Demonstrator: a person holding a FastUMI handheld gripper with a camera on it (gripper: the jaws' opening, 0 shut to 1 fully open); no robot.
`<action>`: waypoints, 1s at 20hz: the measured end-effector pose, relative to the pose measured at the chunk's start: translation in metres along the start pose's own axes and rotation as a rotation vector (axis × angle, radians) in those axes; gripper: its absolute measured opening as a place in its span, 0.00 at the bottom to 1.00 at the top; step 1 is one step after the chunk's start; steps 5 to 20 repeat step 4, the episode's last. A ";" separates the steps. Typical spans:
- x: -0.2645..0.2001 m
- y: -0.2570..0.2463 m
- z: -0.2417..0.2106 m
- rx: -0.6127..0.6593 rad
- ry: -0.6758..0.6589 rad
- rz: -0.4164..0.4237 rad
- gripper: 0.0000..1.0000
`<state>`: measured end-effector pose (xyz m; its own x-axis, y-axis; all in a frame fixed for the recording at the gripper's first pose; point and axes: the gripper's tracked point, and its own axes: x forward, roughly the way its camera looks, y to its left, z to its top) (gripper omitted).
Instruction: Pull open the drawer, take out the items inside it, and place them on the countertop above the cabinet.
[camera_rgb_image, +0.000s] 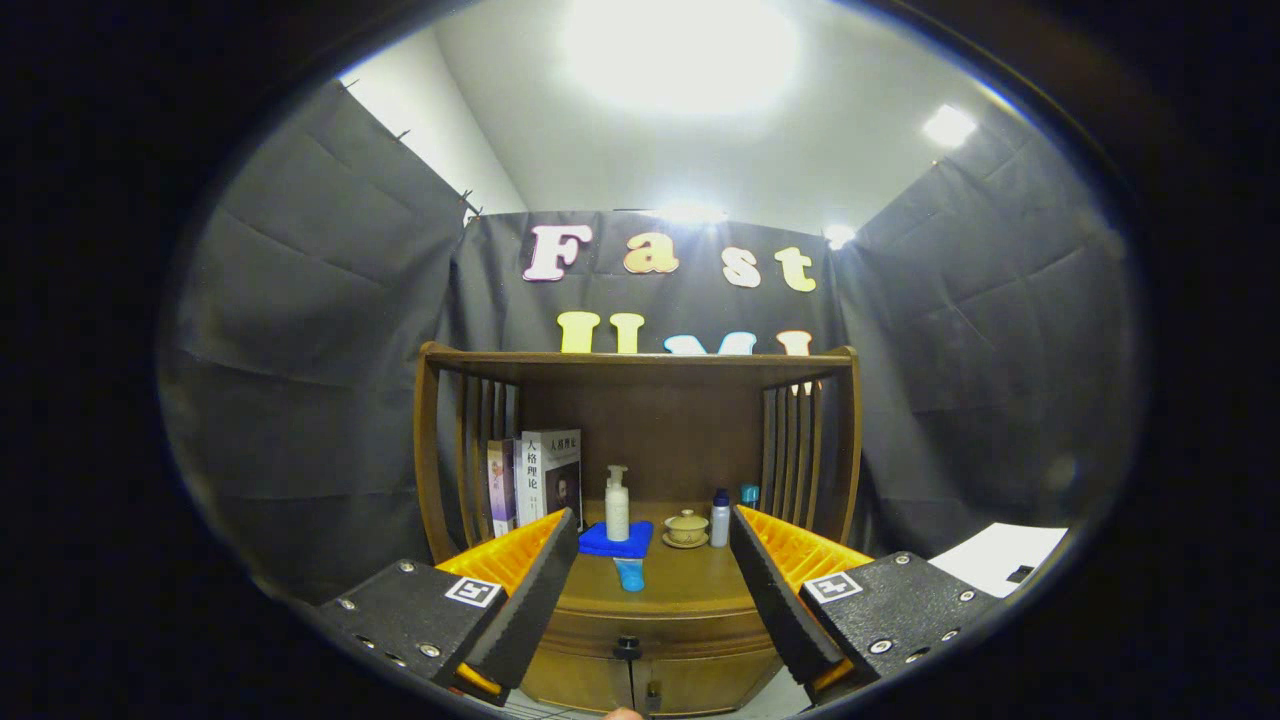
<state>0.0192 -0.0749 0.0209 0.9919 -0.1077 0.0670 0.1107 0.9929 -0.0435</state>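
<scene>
Wooden cabinet (640, 640) stands just ahead of the claw (655, 560), and its drawer (640, 628) with a small dark knob (627, 647) is shut. The claw is wide open and holds nothing. Beyond its fingers, on the desk (690, 585), sit a blue tube (631, 574), a blue cloth (616, 541) under a white pump bottle (617, 504), a little lidded cup (686, 528) and a small white bottle (720, 519). Books (540, 478) stand farther back.

The gripper view looked level and straight at the cabinet (640, 600) from a little way off, between its spread fingers (530, 590), countertop (680, 585) ahead.
</scene>
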 end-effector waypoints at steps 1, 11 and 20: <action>-0.002 0.001 -0.003 -0.003 0.016 -0.011 0.94; -0.003 0.016 -0.005 0.013 0.035 0.019 0.94; -0.003 0.016 -0.005 0.013 0.035 0.019 0.94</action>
